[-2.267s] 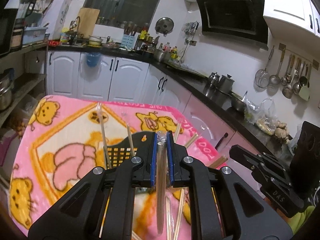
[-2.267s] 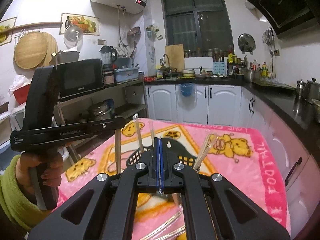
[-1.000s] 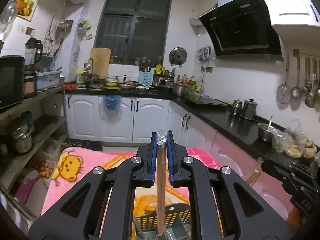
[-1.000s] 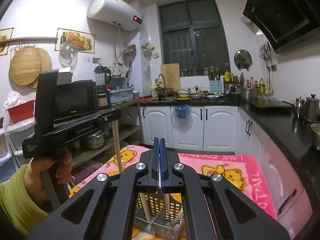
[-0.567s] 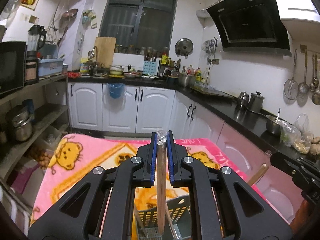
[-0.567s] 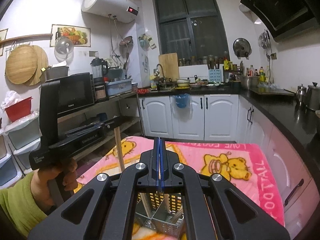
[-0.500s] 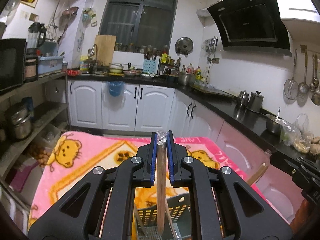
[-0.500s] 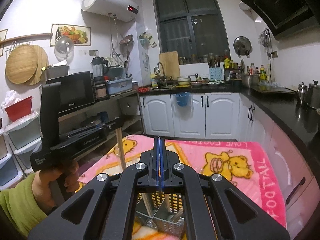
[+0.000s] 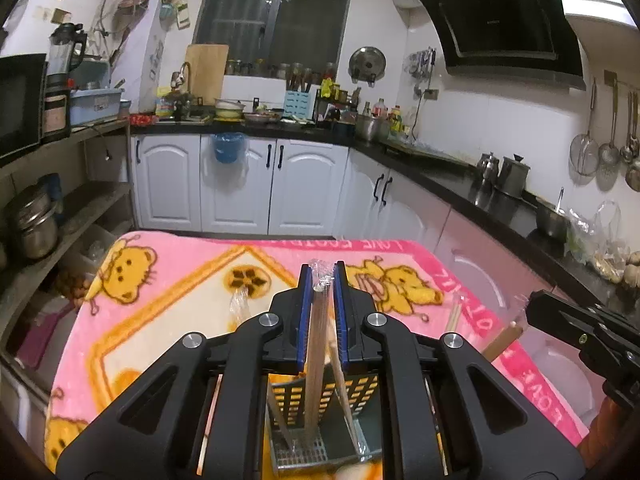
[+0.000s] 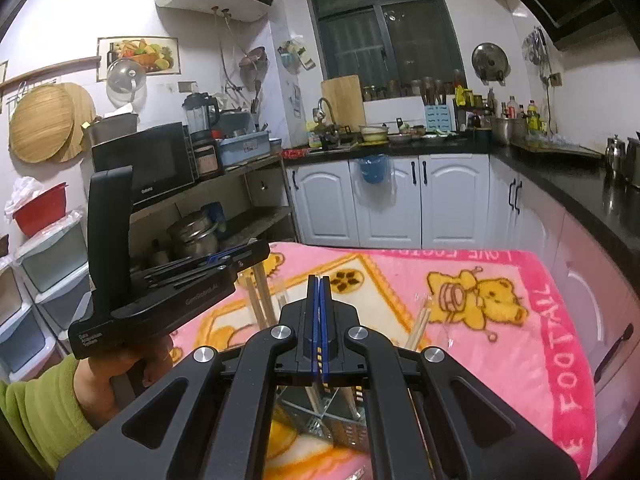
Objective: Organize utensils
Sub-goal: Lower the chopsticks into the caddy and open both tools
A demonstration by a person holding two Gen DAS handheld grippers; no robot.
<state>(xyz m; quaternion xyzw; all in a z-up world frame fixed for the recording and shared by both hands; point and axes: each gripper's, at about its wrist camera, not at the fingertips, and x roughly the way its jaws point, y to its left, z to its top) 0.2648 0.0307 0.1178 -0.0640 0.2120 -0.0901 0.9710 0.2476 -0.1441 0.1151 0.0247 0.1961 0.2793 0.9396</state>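
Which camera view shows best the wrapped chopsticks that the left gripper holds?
The left wrist view: the wrapped chopsticks run between the left gripper's pads down into the holder. The right wrist view shows only a short part of them below the left gripper, seen from the side.

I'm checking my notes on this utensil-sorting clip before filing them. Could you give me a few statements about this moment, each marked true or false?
1. The left gripper is shut on plastic-wrapped chopsticks. True.
2. The wrapped chopsticks point down into a black perforated utensil basket. True.
3. The table is covered by a plain blue cloth. False: it is a pink blanket with yellow bears.
4. The right gripper stands wide open. False: its jaws are shut together.
5. The basket holds no utensils yet. False: other chopsticks already lean inside.
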